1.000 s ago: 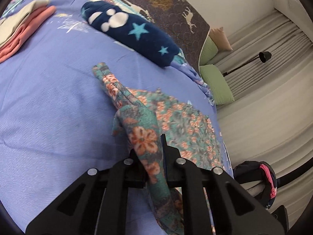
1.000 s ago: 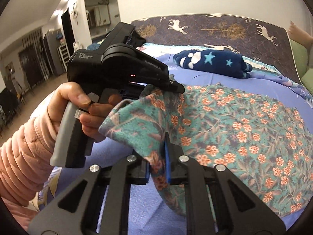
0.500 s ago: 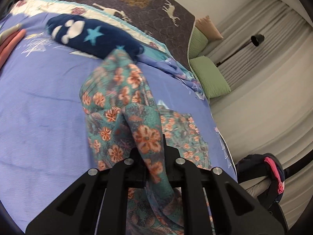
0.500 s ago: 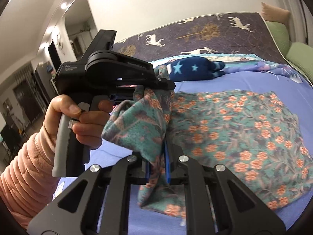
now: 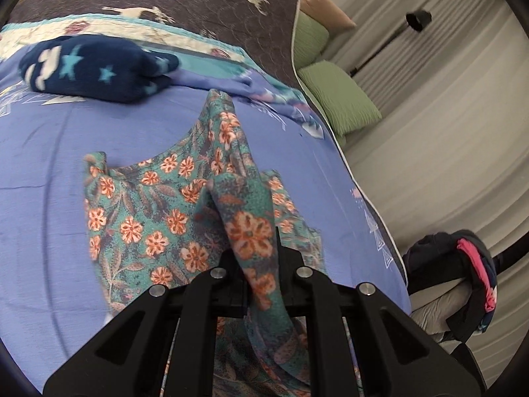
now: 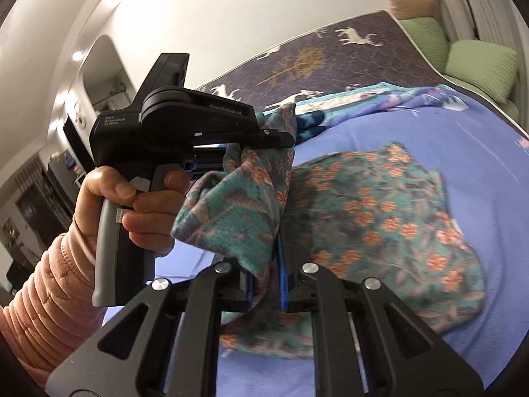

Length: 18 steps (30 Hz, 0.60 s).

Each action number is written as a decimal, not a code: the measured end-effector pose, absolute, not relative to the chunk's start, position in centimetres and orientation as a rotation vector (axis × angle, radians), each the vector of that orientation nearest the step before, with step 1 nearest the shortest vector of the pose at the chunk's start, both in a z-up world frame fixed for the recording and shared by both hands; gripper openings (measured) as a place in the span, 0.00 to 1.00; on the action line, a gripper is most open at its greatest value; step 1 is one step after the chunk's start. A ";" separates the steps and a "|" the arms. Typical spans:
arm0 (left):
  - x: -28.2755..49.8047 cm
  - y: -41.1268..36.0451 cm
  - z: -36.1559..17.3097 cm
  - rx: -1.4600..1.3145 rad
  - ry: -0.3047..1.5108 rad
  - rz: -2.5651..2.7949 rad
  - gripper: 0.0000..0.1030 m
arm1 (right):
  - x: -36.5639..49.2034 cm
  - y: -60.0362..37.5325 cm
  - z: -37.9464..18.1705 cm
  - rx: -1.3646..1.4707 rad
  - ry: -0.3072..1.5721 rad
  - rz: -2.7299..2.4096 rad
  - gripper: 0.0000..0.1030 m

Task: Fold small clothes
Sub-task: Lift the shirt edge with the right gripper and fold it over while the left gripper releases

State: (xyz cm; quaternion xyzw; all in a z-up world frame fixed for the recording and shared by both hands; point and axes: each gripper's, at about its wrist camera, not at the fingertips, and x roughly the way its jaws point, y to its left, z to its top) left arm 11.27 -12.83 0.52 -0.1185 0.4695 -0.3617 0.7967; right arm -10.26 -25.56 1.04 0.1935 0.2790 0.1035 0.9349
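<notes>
Right now I have the floral garment (image 5: 155, 221) pinched at two points, and most of it lies spread on the blue bedsheet (image 5: 43, 172) ahead of and below both sets of jaws. My left gripper (image 5: 256, 248) has its jaws clamped together on a fold of the teal cloth with orange flowers, which stands up in a ridge running forward from the jaws while a tail of it hangs down behind them. My right gripper (image 6: 267, 264) is likewise closed on a bunched corner of the same garment, the fabric squeezed between the blue pads.

From the right wrist view, the left gripper's black body sits up and to the left of my right jaws, held by a hand (image 6: 132, 208) in a pink quilted sleeve (image 6: 43, 301), and the cloth stretches in a raised fold between the two grips. The rest of the garment lies flat to the right of those jaws.

Well beyond the left jaws, up and to the left, a dark blue fleece bundle with stars (image 5: 96, 69) rests on the bed. Behind it is a dark cover with white deer (image 5: 205, 3). Off to the right of the jaws, beside the bed, sit two green cushions (image 5: 340, 96) against pale curtains (image 5: 439, 132).
</notes>
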 end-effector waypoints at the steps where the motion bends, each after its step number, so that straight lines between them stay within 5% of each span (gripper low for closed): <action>1: 11.1 -13.8 0.4 -0.239 1.015 -0.783 0.10 | -10.5 -26.3 0.9 0.411 0.569 0.199 0.11; 18: 9.8 -25.1 -3.3 -0.018 1.088 -0.816 0.10 | -13.0 -34.8 -2.9 0.575 0.613 0.043 0.10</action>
